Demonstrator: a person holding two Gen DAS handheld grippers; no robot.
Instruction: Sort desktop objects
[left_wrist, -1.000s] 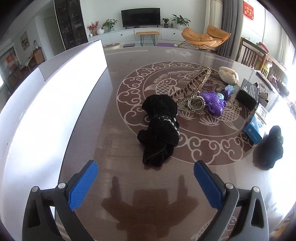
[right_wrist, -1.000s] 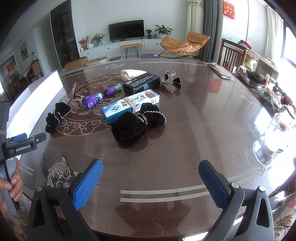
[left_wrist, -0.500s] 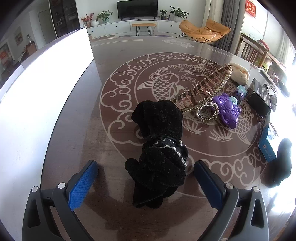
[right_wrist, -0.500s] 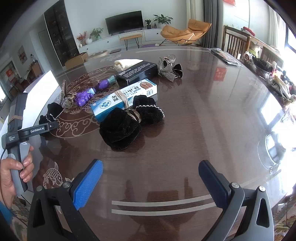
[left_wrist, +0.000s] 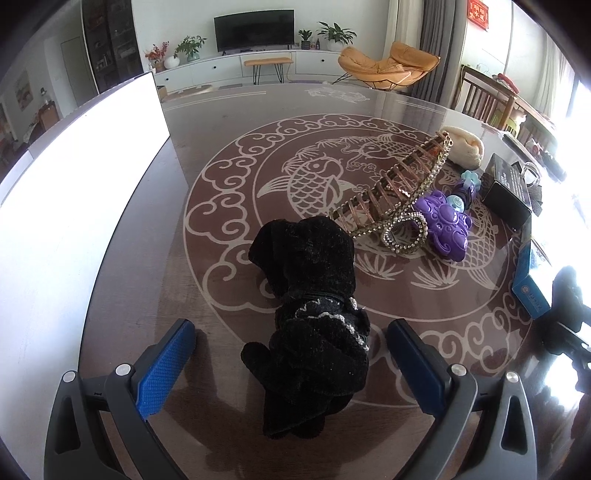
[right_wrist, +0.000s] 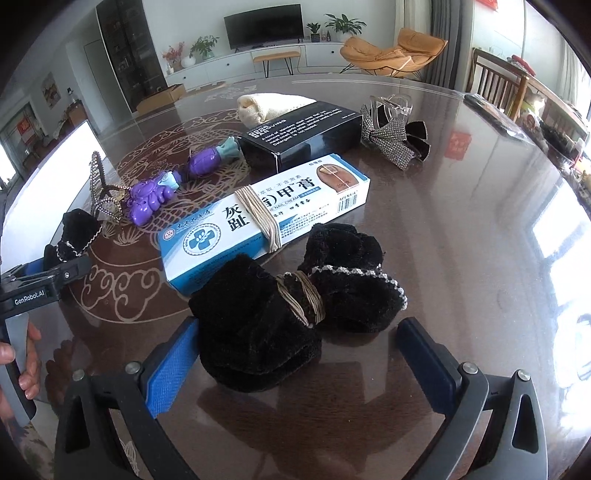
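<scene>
A black velvet scrunchie with a beaded trim (left_wrist: 314, 317) lies on the dark round table, its near end between the open blue fingers of my left gripper (left_wrist: 291, 363). In the right wrist view a second black velvet bundle tied with a tan band (right_wrist: 291, 306) sits between the open fingers of my right gripper (right_wrist: 295, 363), touching the left pad (right_wrist: 170, 369). Behind it lies a white-and-blue cream box (right_wrist: 266, 218) wrapped with elastic bands. The left gripper (right_wrist: 44, 280) and the hand (right_wrist: 22, 365) holding it show at that view's left edge.
A rhinestone hair clip (left_wrist: 399, 195), a purple toy (left_wrist: 443, 221), a black box (right_wrist: 299, 133), a cream cloth roll (right_wrist: 266, 105) and a sparkly bow (right_wrist: 395, 140) lie further back. A white board (left_wrist: 74, 192) stands along the table's left side. Chairs stand beyond the far right rim.
Both grippers moved forward and lower toward their black velvet bundles, which now sit between the open fingers. No fingers closed.
</scene>
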